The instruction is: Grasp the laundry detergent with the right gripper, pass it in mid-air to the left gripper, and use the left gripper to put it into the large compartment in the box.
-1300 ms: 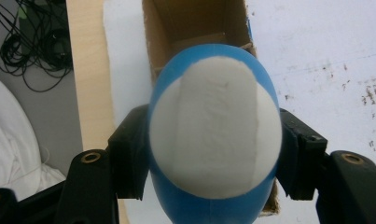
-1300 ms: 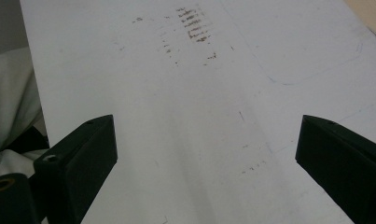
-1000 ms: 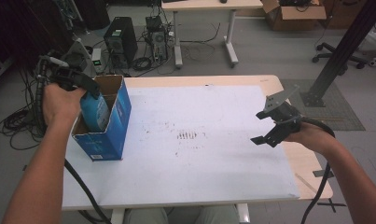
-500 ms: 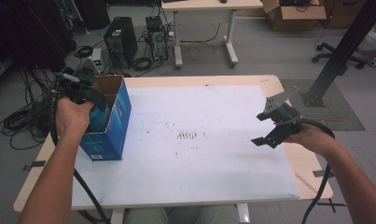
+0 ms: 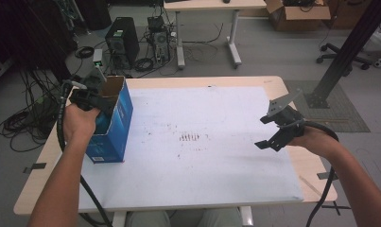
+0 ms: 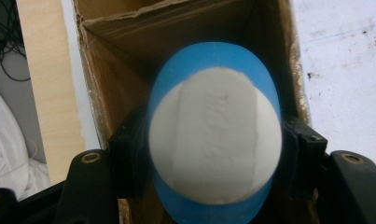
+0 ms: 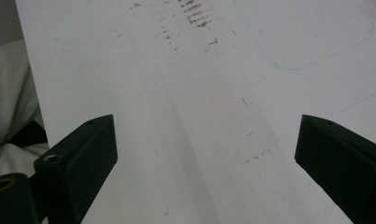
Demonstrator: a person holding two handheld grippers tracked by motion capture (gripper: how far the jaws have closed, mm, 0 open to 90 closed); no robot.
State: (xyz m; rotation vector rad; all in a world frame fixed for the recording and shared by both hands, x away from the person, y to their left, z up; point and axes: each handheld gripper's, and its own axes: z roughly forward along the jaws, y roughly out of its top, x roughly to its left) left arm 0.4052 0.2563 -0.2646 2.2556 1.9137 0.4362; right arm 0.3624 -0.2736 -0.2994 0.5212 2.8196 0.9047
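My left gripper is shut on a blue bottle with a white oval cap. The jaws press on both sides of the bottle. It hangs inside the open top of a blue cardboard box, whose brown inner walls surround it. In the high view the hand and the box hide the bottle. At the table's right, my right gripper hovers open over the white sheet, its jaws wide apart with nothing between them.
The box stands at the left edge of the white sheet, close to the wooden table's edge. Faint dark marks dot the sheet's middle. On the floor beyond the table are computer towers, cables and a desk.
My left hand has sunk, taking the blue bottle from above the box down into it. The right gripper has kept still.
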